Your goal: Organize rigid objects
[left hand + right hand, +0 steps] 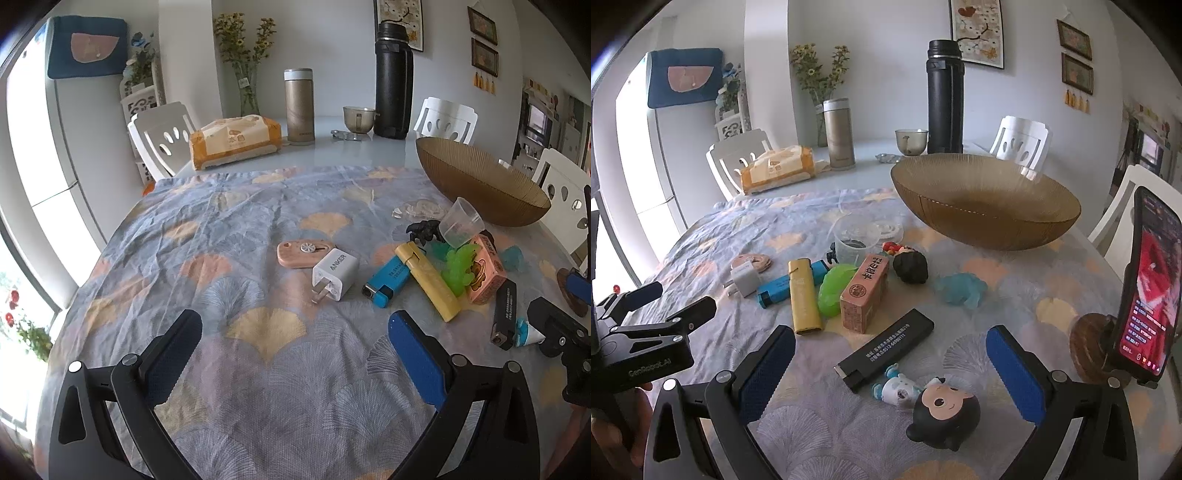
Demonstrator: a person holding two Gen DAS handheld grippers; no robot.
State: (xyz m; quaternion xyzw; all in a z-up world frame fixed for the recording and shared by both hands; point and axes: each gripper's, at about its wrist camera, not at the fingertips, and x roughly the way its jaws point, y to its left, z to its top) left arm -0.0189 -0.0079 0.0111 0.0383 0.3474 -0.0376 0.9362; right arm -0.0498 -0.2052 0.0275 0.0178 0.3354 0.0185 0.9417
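Note:
Small objects lie scattered on the patterned cloth: a white charger, blue lighter, yellow lighter, green toy, pink box, black lighter, and a big-headed figurine. A brown ribbed bowl stands behind them. My left gripper is open and empty, short of the charger. My right gripper is open and empty, with the black lighter and figurine lying between its fingers.
A phone on a wooden stand is at the right. A clear cup, dark-haired doll head and blue jelly toy lie near the bowl. Tissue pack, thermos, black flask stand at the back.

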